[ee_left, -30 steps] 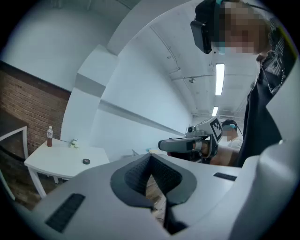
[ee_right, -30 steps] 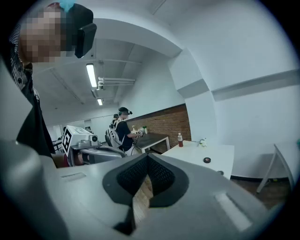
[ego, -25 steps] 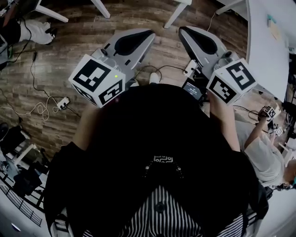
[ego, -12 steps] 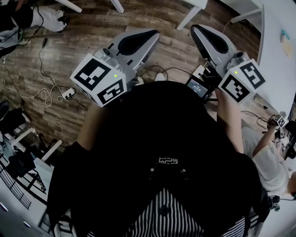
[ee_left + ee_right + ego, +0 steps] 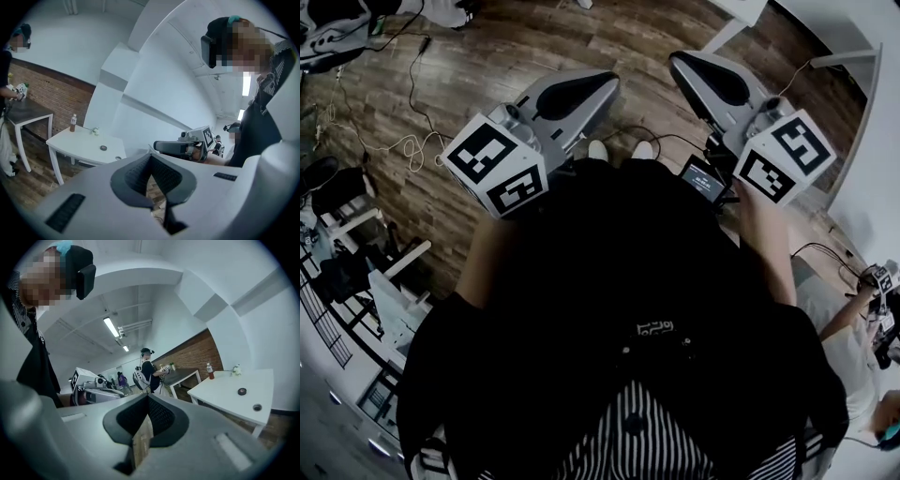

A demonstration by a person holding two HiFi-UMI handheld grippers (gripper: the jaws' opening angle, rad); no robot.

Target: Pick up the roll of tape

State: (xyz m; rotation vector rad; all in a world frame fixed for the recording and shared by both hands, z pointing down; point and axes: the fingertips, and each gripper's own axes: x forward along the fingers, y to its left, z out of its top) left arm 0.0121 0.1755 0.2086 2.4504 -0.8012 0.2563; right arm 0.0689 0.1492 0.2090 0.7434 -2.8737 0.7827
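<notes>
Though the left hand-held gripper and right hand-held gripper were pressed together empty, the tape roll showed tiny on the white surface.

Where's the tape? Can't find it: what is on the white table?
A bottle, a small pale object, a dark tape roll and a second ring sit on the white table. In the right gripper view nothing covers it.
</notes>
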